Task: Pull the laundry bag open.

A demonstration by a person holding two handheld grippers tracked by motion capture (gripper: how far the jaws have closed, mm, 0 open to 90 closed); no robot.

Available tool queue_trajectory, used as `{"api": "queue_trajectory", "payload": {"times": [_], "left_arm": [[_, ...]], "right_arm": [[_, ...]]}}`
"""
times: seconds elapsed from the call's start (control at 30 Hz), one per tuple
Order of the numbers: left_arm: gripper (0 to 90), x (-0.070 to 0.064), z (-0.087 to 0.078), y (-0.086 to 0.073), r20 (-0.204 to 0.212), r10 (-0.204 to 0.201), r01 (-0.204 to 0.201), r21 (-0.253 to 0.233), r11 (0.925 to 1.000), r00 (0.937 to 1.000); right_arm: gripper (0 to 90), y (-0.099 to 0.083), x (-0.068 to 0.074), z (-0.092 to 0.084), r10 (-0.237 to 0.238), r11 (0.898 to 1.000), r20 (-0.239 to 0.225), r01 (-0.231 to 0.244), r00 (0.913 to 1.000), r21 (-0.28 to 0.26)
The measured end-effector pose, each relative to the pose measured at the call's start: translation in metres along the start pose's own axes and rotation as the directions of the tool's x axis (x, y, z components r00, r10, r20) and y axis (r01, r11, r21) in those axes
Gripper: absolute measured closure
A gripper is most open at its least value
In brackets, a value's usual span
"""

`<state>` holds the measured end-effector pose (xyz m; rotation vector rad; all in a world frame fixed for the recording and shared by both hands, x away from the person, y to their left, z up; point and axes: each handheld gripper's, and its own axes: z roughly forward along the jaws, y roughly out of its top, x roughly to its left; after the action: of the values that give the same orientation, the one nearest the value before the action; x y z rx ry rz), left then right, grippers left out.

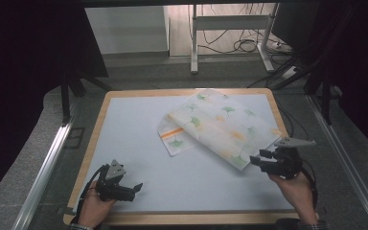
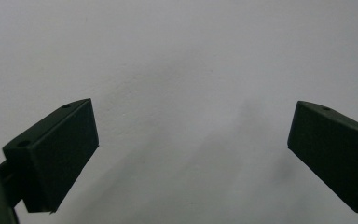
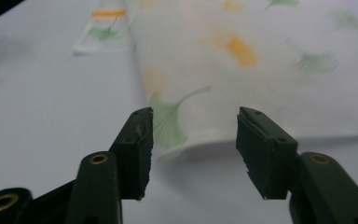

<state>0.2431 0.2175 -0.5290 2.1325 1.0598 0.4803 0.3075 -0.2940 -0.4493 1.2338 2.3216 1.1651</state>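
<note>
Right gripper view: tool (image 3: 193, 140) apart, near cloth (image 3: 242, 70) corner.

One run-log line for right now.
cloth: folded, on mat | right gripper: open, at cloth's near corner | left gripper: open, over bare mat

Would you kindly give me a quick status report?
Left gripper open over bare mat. Right gripper open, facing folded cloth edge, not gripping. Nothing in the way.

One folded leaf-printed cloth (image 1: 218, 127) is counted toward the far right corner of one wood-edged table (image 1: 124, 139), and two grippers are counted along its near edge.
</note>
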Motion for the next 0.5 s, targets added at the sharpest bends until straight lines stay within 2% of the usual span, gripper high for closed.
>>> {"api": "queue_trajectory", "payload": {"times": [0.03,0.13,0.27,0.4,0.47,0.5], "left_arm": [[1.5,0.0,0.0,0.0,0.002,0.002,-0.002,-0.001,1.0,1.0],[1.5,-0.001,0.0,0.0,-0.002,0.011,-0.011,0.0,0.9999,0.9999],[1.4,-0.001,0.0,0.0,0.0,0.013,-0.013,-0.001,0.9999,0.9999],[1.4,-0.002,0.001,0.0,0.0,0.018,-0.018,0.001,0.9998,0.9998],[1.4,-0.002,0.001,0.001,0.0,0.021,-0.021,0.003,0.9998,0.9998],[1.4,-0.002,0.001,0.001,0.0,0.022,-0.022,0.004,0.9997,0.9998]], "right_arm": [[43.5,-0.01,0.007,0.007,-0.003,0.999,-0.013,0.004,0.9999,0.042],[42.3,-0.018,0.013,0.018,0.001,0.997,-0.035,0.002,0.9994,0.083],[41.8,-0.024,0.017,0.035,-0.02,0.99,-0.027,0.023,0.9994,0.141],[42.4,-0.025,0.015,0.045,-0.032,0.988,-0.017,0.034,0.9994,0.15],[49.4,-0.025,0.014,0.05,-0.055,0.987,-0.016,0.056,0.9984,0.149],[54.0,-0.024,0.015,0.052,-0.073,0.987,-0.002,0.072,0.9973,0.145]]}}
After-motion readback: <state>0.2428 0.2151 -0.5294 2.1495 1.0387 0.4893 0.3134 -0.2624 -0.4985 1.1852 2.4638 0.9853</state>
